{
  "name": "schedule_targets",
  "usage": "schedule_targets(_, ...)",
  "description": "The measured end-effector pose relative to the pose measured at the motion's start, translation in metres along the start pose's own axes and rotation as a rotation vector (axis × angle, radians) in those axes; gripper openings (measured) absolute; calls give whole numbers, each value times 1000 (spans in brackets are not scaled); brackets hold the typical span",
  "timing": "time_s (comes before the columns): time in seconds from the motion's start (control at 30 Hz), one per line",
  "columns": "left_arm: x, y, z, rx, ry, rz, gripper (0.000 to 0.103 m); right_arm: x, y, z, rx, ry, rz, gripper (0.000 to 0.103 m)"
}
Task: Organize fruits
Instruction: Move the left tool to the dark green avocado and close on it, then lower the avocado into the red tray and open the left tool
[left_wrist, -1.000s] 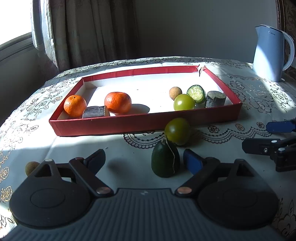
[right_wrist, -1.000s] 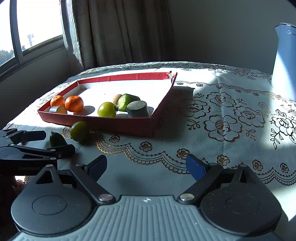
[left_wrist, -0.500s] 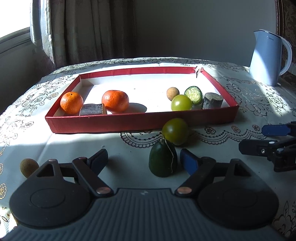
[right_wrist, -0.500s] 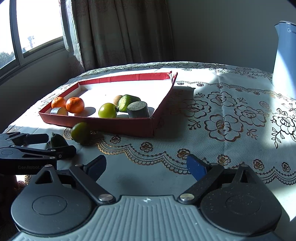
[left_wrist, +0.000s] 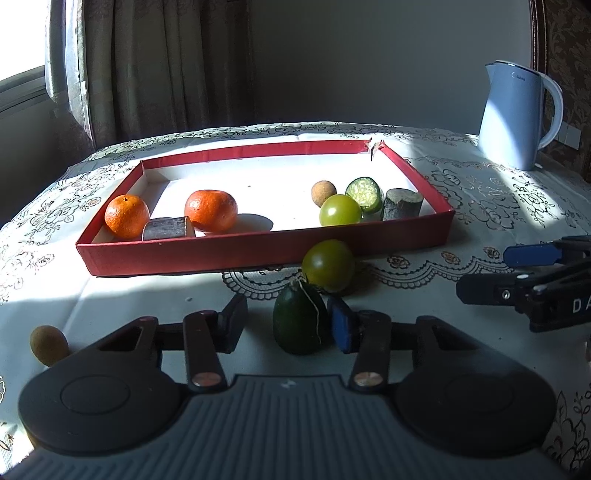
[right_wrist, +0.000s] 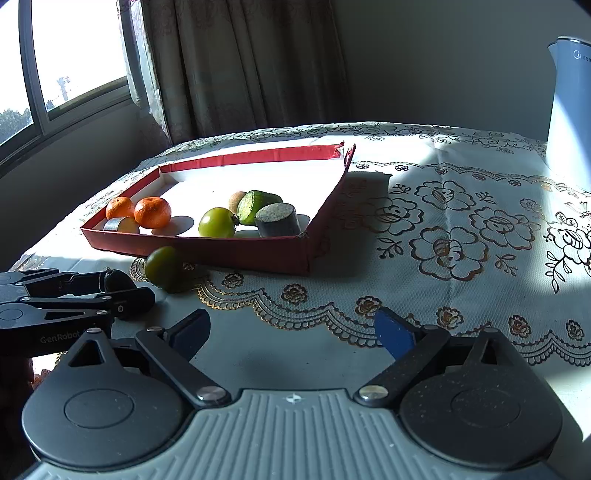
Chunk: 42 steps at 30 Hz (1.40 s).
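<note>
A red tray (left_wrist: 258, 251) holds two oranges (left_wrist: 210, 210), a cut cane piece (left_wrist: 168, 229), a green tomato (left_wrist: 340, 210), a brown longan (left_wrist: 323, 192), a cut green fruit (left_wrist: 364, 192) and a grey cane piece (left_wrist: 400, 205). In front of it lie a green tomato (left_wrist: 328, 265) and a dark green fruit (left_wrist: 300, 321). My left gripper (left_wrist: 288, 325) is open, with the dark green fruit between its fingers, against the right one. A longan (left_wrist: 48, 345) lies at the left. My right gripper (right_wrist: 291, 332) is open and empty over the cloth.
A pale blue kettle (left_wrist: 517, 114) stands at the back right. The table has a patterned lace cloth (right_wrist: 443, 240). Curtains and a window are behind. The right gripper shows at the right of the left wrist view (left_wrist: 524, 277).
My left gripper has moved forward and its fingers have narrowed around the dark green fruit. The right gripper has barely moved.
</note>
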<state>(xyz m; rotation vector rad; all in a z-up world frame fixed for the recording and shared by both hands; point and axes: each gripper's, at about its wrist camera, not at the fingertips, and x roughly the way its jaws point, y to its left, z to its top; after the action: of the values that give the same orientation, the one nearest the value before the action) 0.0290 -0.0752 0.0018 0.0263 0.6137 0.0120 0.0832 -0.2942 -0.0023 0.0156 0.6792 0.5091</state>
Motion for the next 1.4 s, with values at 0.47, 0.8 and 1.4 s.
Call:
schedule_targets(0.47, -2, 3, -1, -14, -10, -10, 28, -1, 0, 0, 6, -2, 6, 97)
schedule_targets(0.8, -15, 12, -4, -37, -34, -12, 28, 0, 0, 0, 5, -1, 5, 97)
schedule_targets(1.4, 19, 24, 70, -14, -95, 26, 28, 0, 0, 0, 2, 1, 4, 97)
